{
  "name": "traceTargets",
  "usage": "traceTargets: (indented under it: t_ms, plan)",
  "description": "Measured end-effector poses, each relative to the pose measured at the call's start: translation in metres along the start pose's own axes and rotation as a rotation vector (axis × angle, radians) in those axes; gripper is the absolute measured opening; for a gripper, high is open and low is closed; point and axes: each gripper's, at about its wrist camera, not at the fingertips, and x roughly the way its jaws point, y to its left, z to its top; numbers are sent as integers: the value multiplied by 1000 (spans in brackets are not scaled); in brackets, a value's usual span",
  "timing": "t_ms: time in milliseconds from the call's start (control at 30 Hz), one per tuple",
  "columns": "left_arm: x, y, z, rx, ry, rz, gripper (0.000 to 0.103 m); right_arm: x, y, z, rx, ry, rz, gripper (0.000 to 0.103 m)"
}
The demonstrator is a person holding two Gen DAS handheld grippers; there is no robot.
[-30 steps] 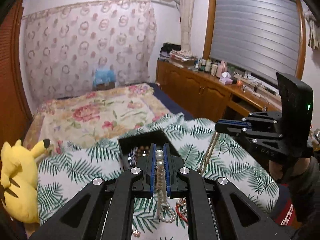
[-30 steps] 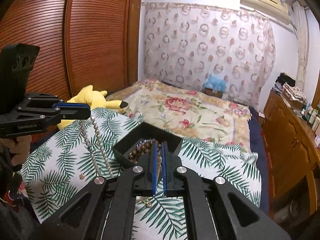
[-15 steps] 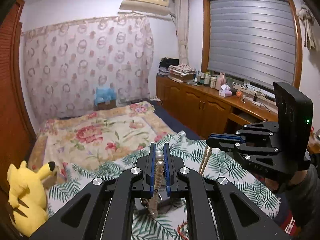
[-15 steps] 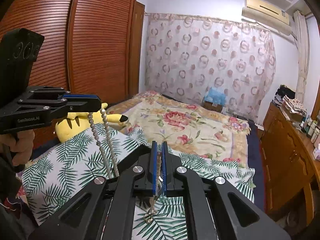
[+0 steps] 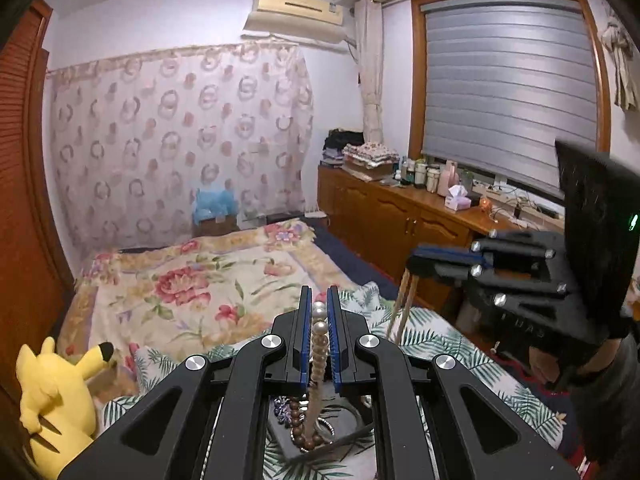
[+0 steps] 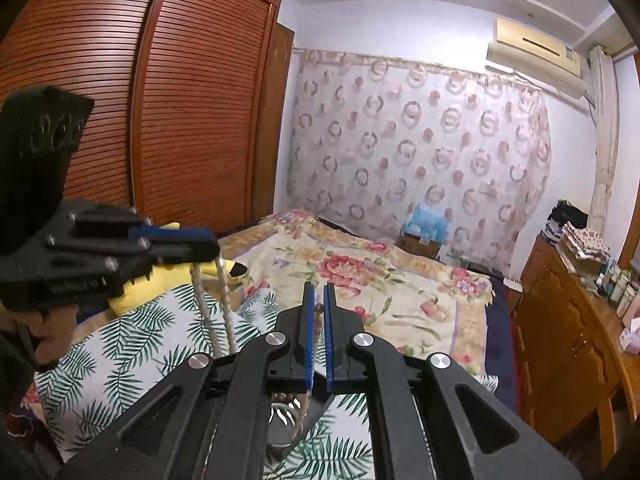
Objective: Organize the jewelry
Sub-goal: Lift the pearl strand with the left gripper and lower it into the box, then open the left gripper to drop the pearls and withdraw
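Below both clamped tools, black tray (image 5: 320,446) with brown bead bracelet (image 5: 301,432); pearl strand (image 5: 319,322) and chain (image 6: 316,322) gripped.

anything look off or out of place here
Nothing damaged or spilled. The pearl necklace hangs from the left tool, trailing down over the black tray of bracelets, and a thinner chain hangs from the right tool.
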Motion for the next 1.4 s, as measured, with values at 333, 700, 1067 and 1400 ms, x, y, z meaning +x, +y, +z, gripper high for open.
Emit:
traceTargets:
  t_ms: [333,700,1067,1400]
  plan:
    - [44,21,-54,-59,159,9,7,37,-10,8,16,24,4,5]
    - [73,26,-101,-100,279,14,7,88,-18,-28,55,120,11,5]
    - [91,23,-124,-117,342,10,7,133,-9,-87,135,255,82,5]
    - [89,24,-129,-131,348,30,34,152,2,-120,175,338,133,5]
